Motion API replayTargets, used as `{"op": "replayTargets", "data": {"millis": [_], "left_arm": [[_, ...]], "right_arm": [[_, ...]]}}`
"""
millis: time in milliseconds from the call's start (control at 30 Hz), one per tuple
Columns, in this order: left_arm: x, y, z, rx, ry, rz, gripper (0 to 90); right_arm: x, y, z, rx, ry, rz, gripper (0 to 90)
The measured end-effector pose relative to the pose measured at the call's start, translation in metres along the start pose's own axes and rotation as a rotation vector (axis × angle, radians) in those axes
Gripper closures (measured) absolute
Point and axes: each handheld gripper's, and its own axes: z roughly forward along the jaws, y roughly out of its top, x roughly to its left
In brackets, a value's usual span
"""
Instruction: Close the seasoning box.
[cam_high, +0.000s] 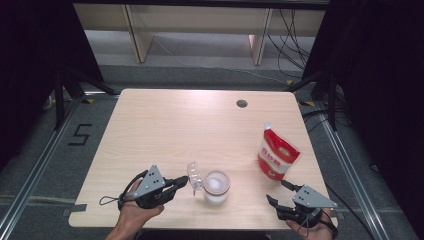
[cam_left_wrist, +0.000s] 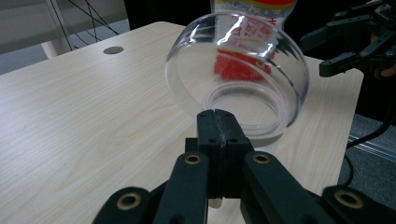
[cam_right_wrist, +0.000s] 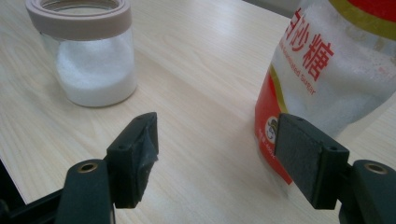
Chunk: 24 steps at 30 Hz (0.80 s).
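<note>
Left gripper (cam_left_wrist: 217, 122): clenched, black jaws pressed together on the lower rim of the clear lid; held low over the near left part of the table (cam_high: 165, 125).
Clear lid (cam_left_wrist: 236, 70): stood on edge and tilted, open side turned toward the left gripper, directly ahead of its jaw tips; pinched at the near rim.
Lid to jar: just beside the sugar jar (cam_high: 216, 186), on its left side in the high view; hinged to it or only touching, could not be told.
Sugar jar: upright near the front edge of the table, mouth uncovered, beige collar on top, partly filled with white sugar.
Turning relation: jar mouth lay just beyond the lid as seen from the left gripper, so closing would probably mean swinging the lid over and away from that hand.
Right gripper (cam_right_wrist: 217, 140): released, jaws spread wide with nothing between them, low at the near right of the table.
Sugar bag (cam_right_wrist: 327, 70): upright, red and clear, ahead of the right gripper and toward its right jaw, near but apart.
Nearer hand: left for lid and jar, right for the bag.
</note>
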Motion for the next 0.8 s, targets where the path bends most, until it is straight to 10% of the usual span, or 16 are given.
{"op": "replayTargets", "data": {"millis": [800], "left_arm": [[-0.008, 0.006, 0.013, -0.008, -0.030, -0.004, 89.1]], "right_arm": [[0.001, 0.001, -0.001, -0.001, -0.012, 0.011, 31.6]]}}
